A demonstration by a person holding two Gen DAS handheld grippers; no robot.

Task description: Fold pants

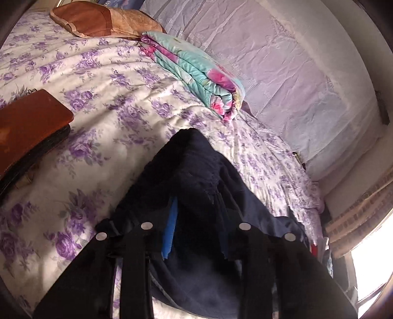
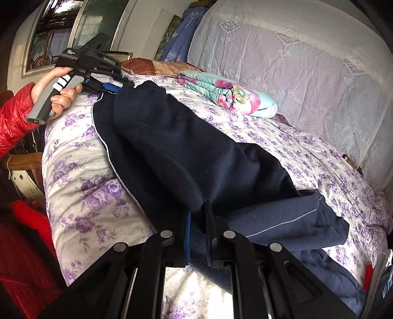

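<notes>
Dark navy pants (image 2: 186,147) with a thin white side stripe lie along the near edge of a bed with a purple-flowered cover (image 2: 81,186). My right gripper (image 2: 197,211) is shut on a fold of the pants fabric near their middle. My left gripper (image 2: 118,87) shows in the right wrist view at the far end of the pants, held by a hand in a red sleeve, shut on the cloth there. In the left wrist view the pants (image 1: 196,176) hang bunched between the left gripper's (image 1: 196,208) blue-padded fingers (image 1: 172,220).
A folded teal and pink quilt (image 1: 196,73) lies by the lace-covered wall side (image 1: 282,61). A brown pillow (image 1: 103,22) is at the bed head. A brown board (image 1: 27,127) lies on the cover at the left. A red jacket (image 2: 22,257) is at lower left.
</notes>
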